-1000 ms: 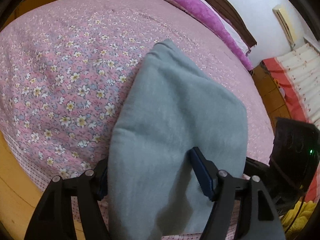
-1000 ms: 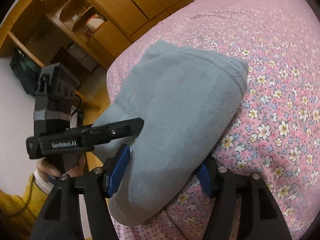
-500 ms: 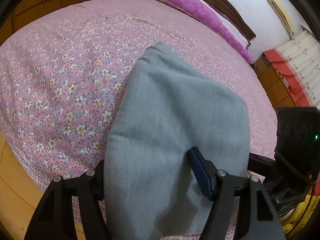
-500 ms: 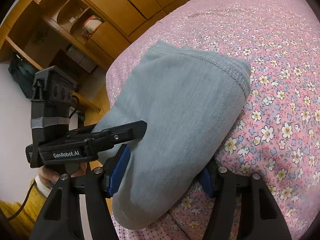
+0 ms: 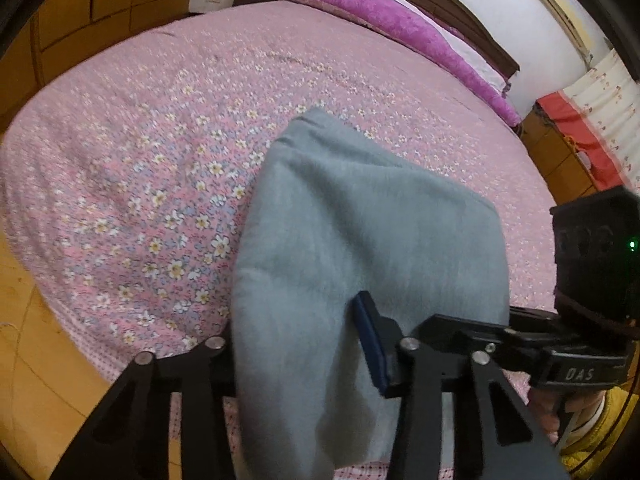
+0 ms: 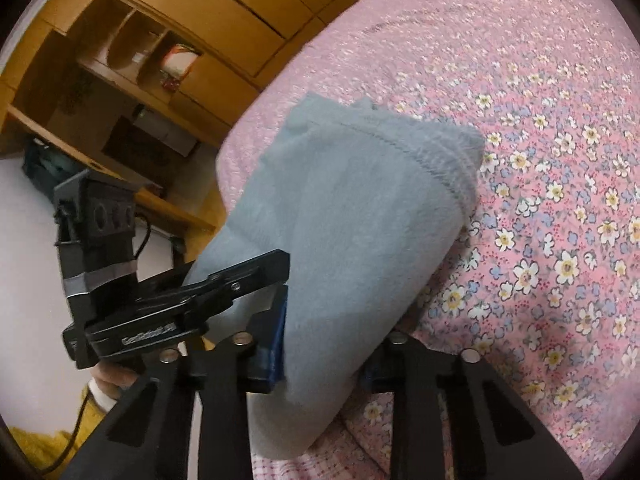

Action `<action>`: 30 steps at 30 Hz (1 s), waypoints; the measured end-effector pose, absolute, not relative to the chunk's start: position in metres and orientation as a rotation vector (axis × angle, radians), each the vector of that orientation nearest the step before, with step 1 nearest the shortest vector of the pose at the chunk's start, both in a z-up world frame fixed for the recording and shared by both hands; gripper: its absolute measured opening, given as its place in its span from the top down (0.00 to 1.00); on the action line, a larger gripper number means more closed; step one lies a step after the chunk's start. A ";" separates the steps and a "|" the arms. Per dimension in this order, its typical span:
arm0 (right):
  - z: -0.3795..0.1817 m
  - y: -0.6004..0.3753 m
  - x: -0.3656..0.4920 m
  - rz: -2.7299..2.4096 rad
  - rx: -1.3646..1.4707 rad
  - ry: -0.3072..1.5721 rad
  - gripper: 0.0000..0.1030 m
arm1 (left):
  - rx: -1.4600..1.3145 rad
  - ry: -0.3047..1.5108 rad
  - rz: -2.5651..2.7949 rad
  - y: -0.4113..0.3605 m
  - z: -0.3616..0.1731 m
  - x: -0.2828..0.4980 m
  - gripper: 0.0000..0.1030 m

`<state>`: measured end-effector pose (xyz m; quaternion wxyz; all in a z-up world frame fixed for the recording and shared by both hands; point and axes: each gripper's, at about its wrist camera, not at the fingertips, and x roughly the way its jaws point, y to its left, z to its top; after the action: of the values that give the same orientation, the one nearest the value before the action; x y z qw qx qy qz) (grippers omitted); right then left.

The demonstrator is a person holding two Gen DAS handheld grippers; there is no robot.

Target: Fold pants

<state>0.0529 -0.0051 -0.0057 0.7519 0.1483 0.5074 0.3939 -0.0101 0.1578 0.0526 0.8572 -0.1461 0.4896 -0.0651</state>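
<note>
Since a second ago both pairs of tongs have narrowed around the near end of the pants, and that end now looks lifted and bunched rather than lying flat.

Left wrist view: the left tongs (image 5: 296,344) are closing, with the grey pants (image 5: 360,240) between their black fingers. The blue pad (image 5: 370,344) of the right-hand finger presses into the cloth; the other finger is hidden behind the fabric. The pants run away from the camera across a bed (image 5: 160,140) covered in pink flowered cloth, their far end resting on it. The right tongs' black body (image 5: 568,340) comes in from the right edge, just beside the pants. A purple pillow (image 5: 392,28) lies at the far side against a dark headboard.

Right wrist view: the right tongs (image 6: 324,352) are closing on the near end of the pants (image 6: 352,216), with blue pads on either side of the cloth. The stitched hem (image 6: 440,160) points away over the bed (image 6: 560,240). The left tongs (image 6: 240,280) reach in from the left and touch the same near end. A wooden cabinet (image 6: 180,40) stands behind.
</note>
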 end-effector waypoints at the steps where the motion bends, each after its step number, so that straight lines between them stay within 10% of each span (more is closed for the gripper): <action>1: -0.004 -0.007 0.051 0.870 0.326 1.103 0.83 | -0.305 1.024 -0.137 0.157 0.055 -0.011 0.64; 30: 0.068 -0.147 0.056 0.798 0.221 0.938 0.84 | -0.173 0.949 -0.356 0.000 0.101 0.033 0.73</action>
<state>0.0561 -0.1466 0.0681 0.8108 0.1033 0.4388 0.3734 0.0331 -0.0001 0.1014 0.8708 -0.0827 0.4538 -0.1702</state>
